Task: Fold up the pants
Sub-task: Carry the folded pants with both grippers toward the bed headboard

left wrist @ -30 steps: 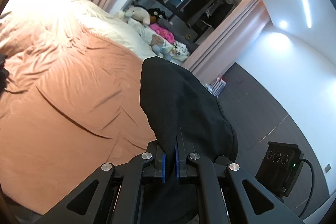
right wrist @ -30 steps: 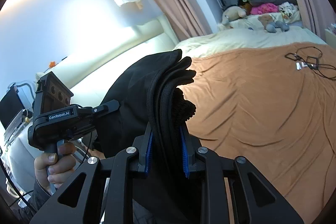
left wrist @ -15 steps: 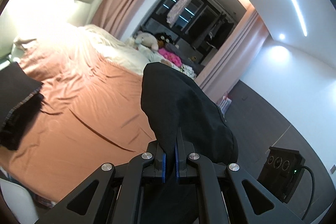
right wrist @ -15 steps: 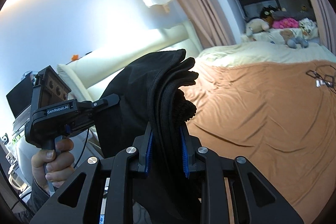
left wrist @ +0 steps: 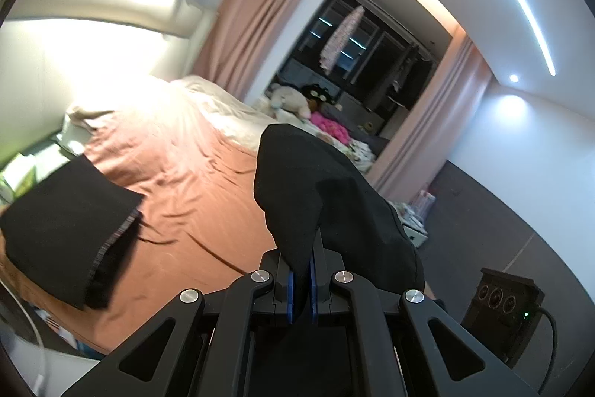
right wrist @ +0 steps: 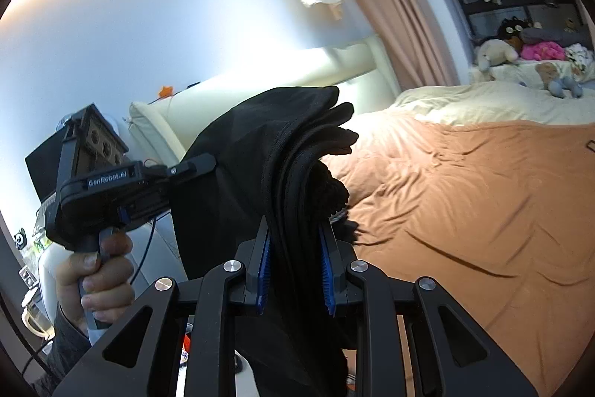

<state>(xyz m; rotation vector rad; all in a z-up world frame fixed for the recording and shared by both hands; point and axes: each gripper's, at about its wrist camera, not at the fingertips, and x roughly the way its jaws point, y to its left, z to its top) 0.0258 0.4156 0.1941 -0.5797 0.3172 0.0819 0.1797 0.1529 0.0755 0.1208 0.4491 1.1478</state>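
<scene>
Black pants [left wrist: 327, 196] hang in the air by the bed, held by both grippers. My left gripper [left wrist: 301, 281] is shut on a thin fold of the cloth, which bulges up and off to the right. My right gripper [right wrist: 295, 270] is shut on a thick bunch of several layers of the pants [right wrist: 267, 155], which rise above its blue pads [right wrist: 264, 270]. In the right wrist view the left gripper [right wrist: 202, 164] is at the left, gripping the pants' far edge, with a hand [right wrist: 100, 270] on its handle.
A wide bed with a brown sheet [right wrist: 465, 211] lies ahead, cream bedding and stuffed toys [right wrist: 494, 53] at its far end. A folded black cloth [left wrist: 70, 229] sits at the bed's near left edge. The right gripper's housing [left wrist: 502, 315] is low right. Grey floor [left wrist: 502, 211] lies right of the bed.
Both views have swung toward the headboard wall while the pants stay gripped. The folded black cloth has come into the left view. The cables on the sheet have left the right view.
</scene>
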